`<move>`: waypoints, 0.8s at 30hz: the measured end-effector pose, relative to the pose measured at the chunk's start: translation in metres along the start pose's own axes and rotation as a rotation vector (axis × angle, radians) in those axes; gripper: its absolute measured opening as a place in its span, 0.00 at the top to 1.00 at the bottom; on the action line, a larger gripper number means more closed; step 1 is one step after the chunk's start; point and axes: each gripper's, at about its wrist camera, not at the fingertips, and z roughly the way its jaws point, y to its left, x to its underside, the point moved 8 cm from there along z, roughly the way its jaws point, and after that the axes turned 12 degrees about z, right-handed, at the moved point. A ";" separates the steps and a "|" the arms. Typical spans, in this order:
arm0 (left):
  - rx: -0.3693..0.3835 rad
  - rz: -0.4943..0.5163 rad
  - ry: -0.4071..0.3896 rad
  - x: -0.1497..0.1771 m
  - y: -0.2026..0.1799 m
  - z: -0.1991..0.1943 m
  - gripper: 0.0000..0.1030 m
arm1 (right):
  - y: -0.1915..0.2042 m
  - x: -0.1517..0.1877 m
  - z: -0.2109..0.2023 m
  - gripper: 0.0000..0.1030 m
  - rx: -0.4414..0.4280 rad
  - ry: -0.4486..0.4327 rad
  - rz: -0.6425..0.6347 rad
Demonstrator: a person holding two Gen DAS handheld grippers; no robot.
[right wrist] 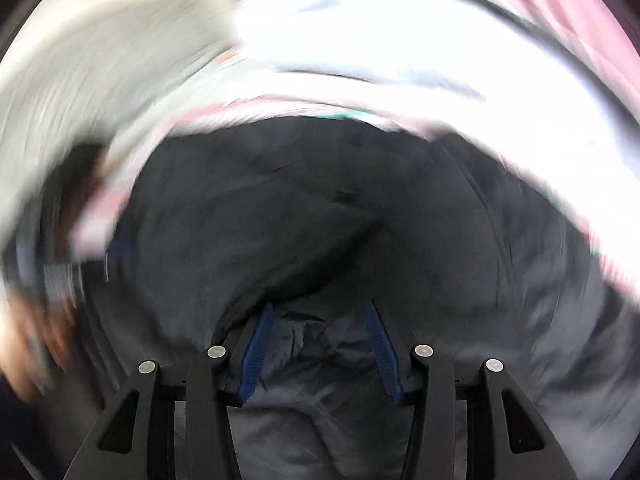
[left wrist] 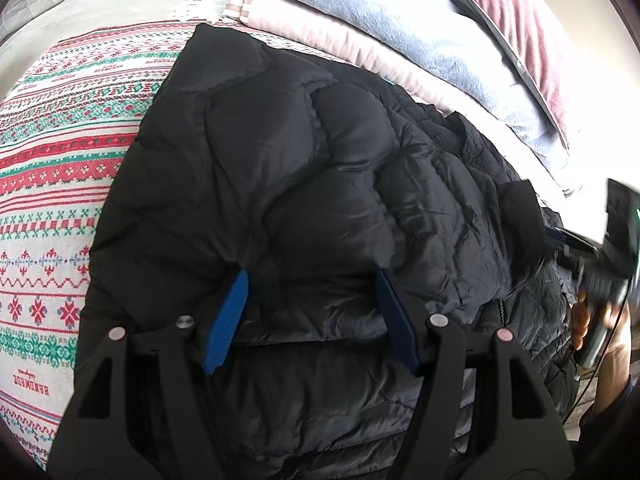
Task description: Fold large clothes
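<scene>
While our left gripper [left wrist: 312, 312] sits low on the black puffer jacket [left wrist: 304, 168], its blue pads stand apart with a fat roll of padding bulging between them, and we can't tell whether they bite or merely straddle it. That jacket lies on the patterned bedspread [left wrist: 52, 184], running long from us towards the stacked blankets [left wrist: 400, 40] at the far side. Over on the blurred right wrist view, our right gripper [right wrist: 320, 344] has crumpled jacket cloth bunched between its fingers, seemingly gripped; it works the jacket's right-hand edge, the nearer tool for folding that side inward
</scene>
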 end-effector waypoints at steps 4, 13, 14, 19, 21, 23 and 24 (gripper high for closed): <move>0.000 -0.002 0.001 0.000 0.000 0.001 0.35 | 0.034 0.028 0.006 0.52 -0.020 0.062 -0.235; -0.010 0.003 0.002 0.001 -0.001 0.002 0.35 | 0.045 0.019 -0.001 0.52 0.139 -0.056 -0.403; -0.009 0.002 0.003 0.000 -0.001 0.002 0.35 | 0.051 0.017 0.002 0.52 0.144 -0.064 -0.404; -0.005 0.002 0.002 0.000 0.001 0.002 0.35 | 0.054 0.003 0.001 0.53 0.150 -0.140 -0.389; -0.008 0.005 0.003 0.000 0.001 0.001 0.35 | 0.056 -0.007 -0.003 0.53 0.134 -0.173 -0.353; -0.013 0.010 0.003 0.000 0.001 0.002 0.35 | 0.040 -0.018 -0.007 0.52 0.151 -0.175 -0.224; -0.015 0.012 0.004 0.000 0.000 0.002 0.34 | 0.025 -0.024 0.004 0.52 0.183 -0.120 -0.117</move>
